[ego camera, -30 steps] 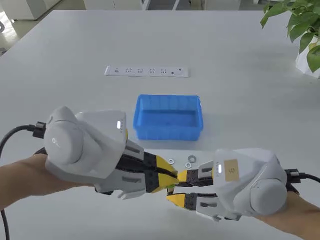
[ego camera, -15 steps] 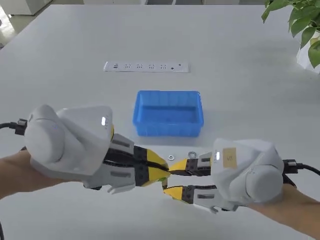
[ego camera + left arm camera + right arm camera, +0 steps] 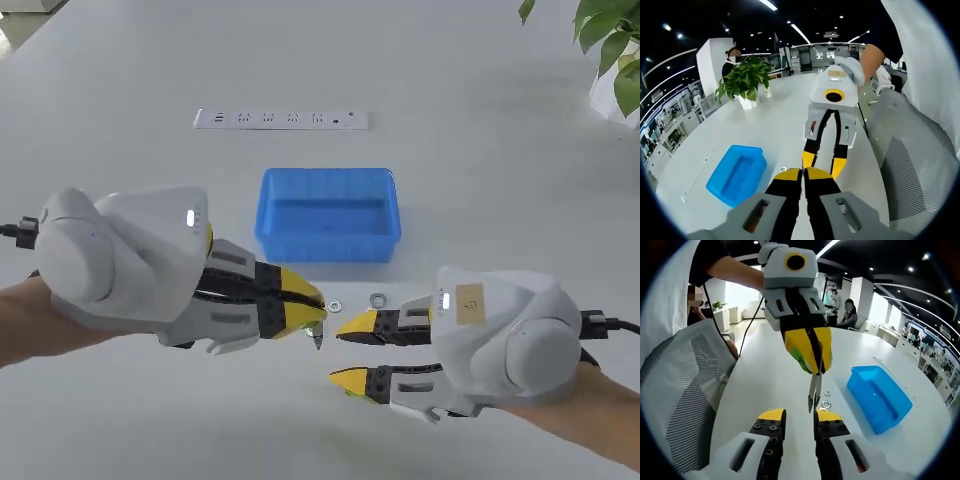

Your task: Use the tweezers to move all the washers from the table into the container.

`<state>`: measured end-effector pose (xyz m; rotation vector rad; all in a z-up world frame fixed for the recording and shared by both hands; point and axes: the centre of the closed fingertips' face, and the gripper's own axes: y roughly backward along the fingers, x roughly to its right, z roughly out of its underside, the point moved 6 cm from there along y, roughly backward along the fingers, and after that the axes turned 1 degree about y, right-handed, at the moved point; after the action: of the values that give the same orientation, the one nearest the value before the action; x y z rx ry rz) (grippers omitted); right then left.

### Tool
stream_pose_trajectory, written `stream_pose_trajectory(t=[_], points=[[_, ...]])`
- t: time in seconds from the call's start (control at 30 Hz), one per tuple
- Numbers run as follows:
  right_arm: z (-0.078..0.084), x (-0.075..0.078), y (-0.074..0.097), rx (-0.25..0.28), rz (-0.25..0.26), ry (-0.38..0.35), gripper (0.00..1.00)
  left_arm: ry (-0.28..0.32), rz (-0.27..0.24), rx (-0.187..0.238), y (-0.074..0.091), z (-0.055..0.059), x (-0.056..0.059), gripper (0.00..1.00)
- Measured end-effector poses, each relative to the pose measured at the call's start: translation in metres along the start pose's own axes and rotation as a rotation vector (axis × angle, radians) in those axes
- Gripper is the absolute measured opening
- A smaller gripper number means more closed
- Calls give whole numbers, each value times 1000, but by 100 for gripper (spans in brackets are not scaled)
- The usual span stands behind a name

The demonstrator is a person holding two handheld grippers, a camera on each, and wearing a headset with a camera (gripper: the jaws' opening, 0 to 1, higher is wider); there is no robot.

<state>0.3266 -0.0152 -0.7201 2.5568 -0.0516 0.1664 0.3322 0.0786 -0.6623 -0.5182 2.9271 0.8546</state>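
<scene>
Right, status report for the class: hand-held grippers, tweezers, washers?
Left hand-held gripper shut on tweezers, tip down. Right hand-held gripper open, empty. Two washers on table near blue container, none visible inside. Path looks clear.

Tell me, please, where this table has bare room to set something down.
Free: the gap between the power strip and the blue container, and the table to either side of the container. Crowded: in front of it, where the washers lie beside the left gripper holding the tweezers and the right gripper.

The container [image 3: 328, 215] is blue, the washers [image 3: 378, 299] and tweezers [image 3: 812, 392] silvery, the table [image 3: 480, 150] white, the plant [image 3: 608, 45] green.
</scene>
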Motion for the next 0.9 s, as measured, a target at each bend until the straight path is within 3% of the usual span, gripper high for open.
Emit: stream_pose_trajectory(t=[0.4, 0.9], points=[[9, 2, 1, -24, -7, -11, 27, -36, -5, -20, -4, 7, -7, 6], [14, 5, 0, -37, -3, -26, 27, -6, 4, -20, -13, 14, -14, 6]])
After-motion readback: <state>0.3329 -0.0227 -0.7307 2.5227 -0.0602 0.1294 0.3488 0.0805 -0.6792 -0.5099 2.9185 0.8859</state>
